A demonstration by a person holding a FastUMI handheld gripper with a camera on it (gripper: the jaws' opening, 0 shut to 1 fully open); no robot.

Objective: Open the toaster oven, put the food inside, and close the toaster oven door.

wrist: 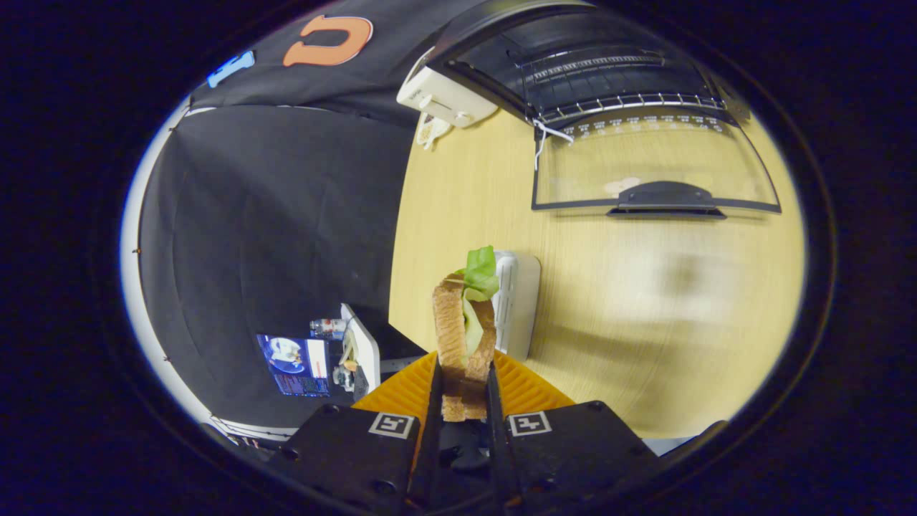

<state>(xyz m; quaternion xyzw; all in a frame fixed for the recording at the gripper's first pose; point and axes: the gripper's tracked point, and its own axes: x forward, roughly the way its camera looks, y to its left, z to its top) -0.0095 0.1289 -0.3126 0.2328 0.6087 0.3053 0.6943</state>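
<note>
Wooden table (645, 322); claw (463, 387) clamps sandwich (464, 322); no legible writing.

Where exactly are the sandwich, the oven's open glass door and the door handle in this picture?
sandwich (464, 337), gripper view: on the bread slice held between the tongs (464, 390), both fingers pressing it.
oven door (645, 161), gripper view: on the glass pane, folded down open.
door handle (665, 197), gripper view: on the dark grip's middle.
</note>
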